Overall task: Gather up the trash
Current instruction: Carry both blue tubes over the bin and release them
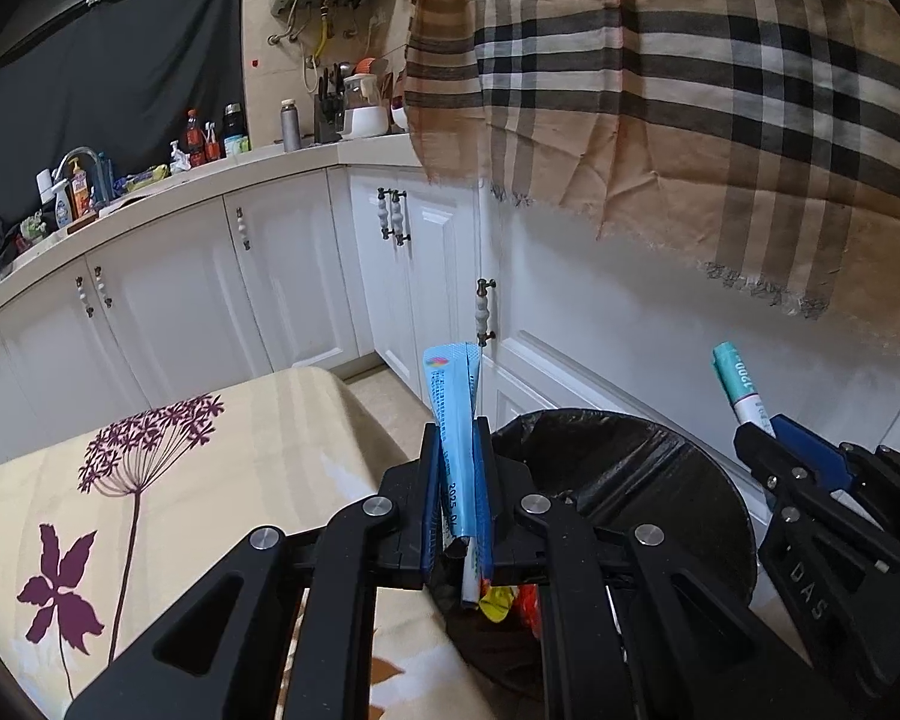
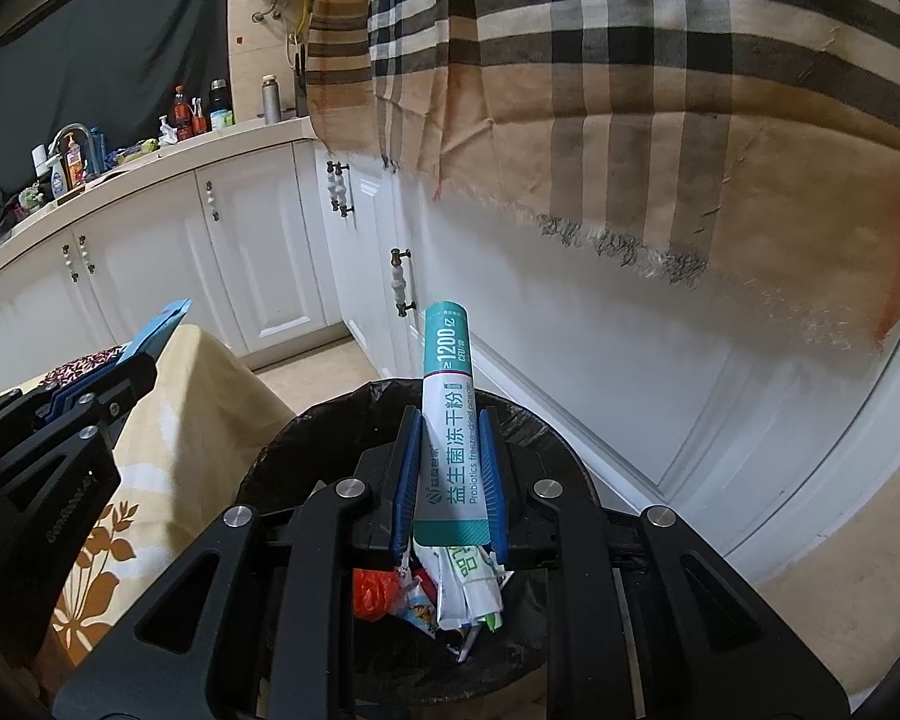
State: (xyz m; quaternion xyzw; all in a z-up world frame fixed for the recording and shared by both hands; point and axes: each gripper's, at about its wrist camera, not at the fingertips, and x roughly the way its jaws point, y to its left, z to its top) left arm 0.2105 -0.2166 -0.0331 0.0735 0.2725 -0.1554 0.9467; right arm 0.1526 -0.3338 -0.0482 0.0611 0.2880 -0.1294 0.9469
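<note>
Left hand-held gripper [image 1: 457,438] clenched on blue sachet [image 1: 453,414]; right hand-held gripper [image 2: 450,420] grasping teal-white sachet [image 2: 447,414], over black-lined bin [image 2: 306,438].

Your trash bin [image 2: 546,432]: near rim hidden behind right gripper | blue sachet [image 1: 459,420]: lower end hidden between pads | countertop bottles [image 1: 201,138]: labels unreadable
</note>
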